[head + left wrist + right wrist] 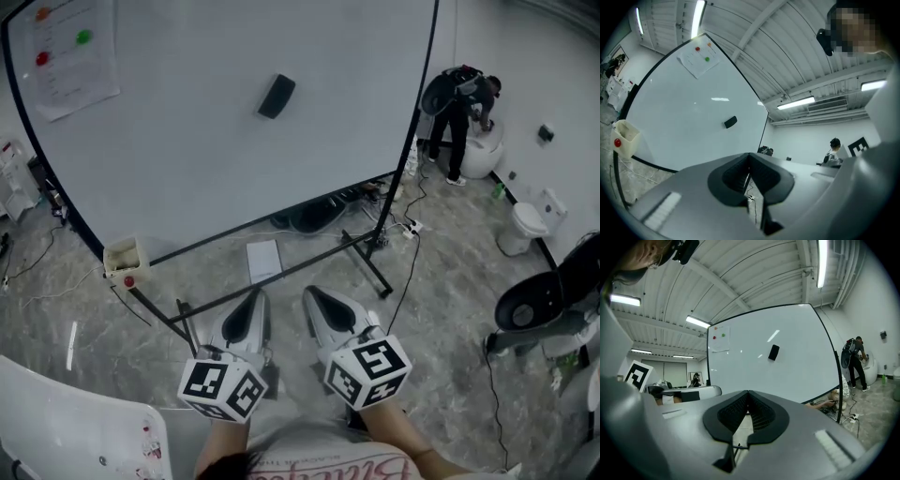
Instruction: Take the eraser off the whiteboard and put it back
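A black eraser [277, 96] sticks to the upper middle of the whiteboard [187, 159], well ahead of both grippers; it also shows in the left gripper view [731, 122] and the right gripper view [773, 352]. My left gripper [251, 298] and right gripper [315, 295] are held side by side in front of the board's stand, pointing toward it and far short of the eraser. Both are shut, and nothing is between the left gripper's pads [740, 176] or the right gripper's pads [757, 416].
A sheet with coloured magnets [70, 56] hangs at the board's top left. A small cream box [125, 255] clips to its lower left frame. The stand's legs [370, 267], a paper [264, 260] and cables [410, 225] lie on the floor. A person [461, 108] bends at far right, near a black chair [530, 300].
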Motion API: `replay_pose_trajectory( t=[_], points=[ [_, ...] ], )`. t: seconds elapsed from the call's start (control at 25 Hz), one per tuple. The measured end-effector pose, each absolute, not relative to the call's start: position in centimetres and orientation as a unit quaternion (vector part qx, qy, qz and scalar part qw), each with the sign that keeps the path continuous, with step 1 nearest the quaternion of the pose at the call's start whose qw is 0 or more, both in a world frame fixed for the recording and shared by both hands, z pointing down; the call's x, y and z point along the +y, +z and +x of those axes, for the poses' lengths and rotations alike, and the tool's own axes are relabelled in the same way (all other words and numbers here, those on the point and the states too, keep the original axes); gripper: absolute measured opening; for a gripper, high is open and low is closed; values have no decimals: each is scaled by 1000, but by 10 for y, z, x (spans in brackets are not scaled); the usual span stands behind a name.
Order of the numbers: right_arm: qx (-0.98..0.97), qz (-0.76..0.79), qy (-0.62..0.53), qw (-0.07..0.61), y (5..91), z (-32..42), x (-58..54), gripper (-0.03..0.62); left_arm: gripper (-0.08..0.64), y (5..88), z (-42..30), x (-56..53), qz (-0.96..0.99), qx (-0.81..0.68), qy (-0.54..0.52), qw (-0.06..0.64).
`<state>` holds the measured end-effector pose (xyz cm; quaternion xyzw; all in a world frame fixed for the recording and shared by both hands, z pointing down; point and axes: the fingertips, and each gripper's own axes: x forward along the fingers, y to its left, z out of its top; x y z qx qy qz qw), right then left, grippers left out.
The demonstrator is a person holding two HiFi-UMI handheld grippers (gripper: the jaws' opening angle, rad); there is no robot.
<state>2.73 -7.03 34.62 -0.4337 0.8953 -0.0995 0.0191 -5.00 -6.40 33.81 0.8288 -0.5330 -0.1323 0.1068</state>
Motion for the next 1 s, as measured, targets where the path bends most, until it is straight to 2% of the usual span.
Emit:
replay_pose_trajectory(
  t=[0.36, 0.6, 1.0],
  points=[
    [887, -452, -67, 74, 304, -7, -160, 2, 0, 313, -80, -151, 850, -506, -128, 77],
    [878, -464, -54, 105, 277, -16, -211, 2, 0, 317, -92, -183, 854, -496, -130, 90],
    [875, -448, -103, 153, 219, -17, -320, 183, 0, 323, -89, -216, 854, -494, -130, 101]
  ],
)
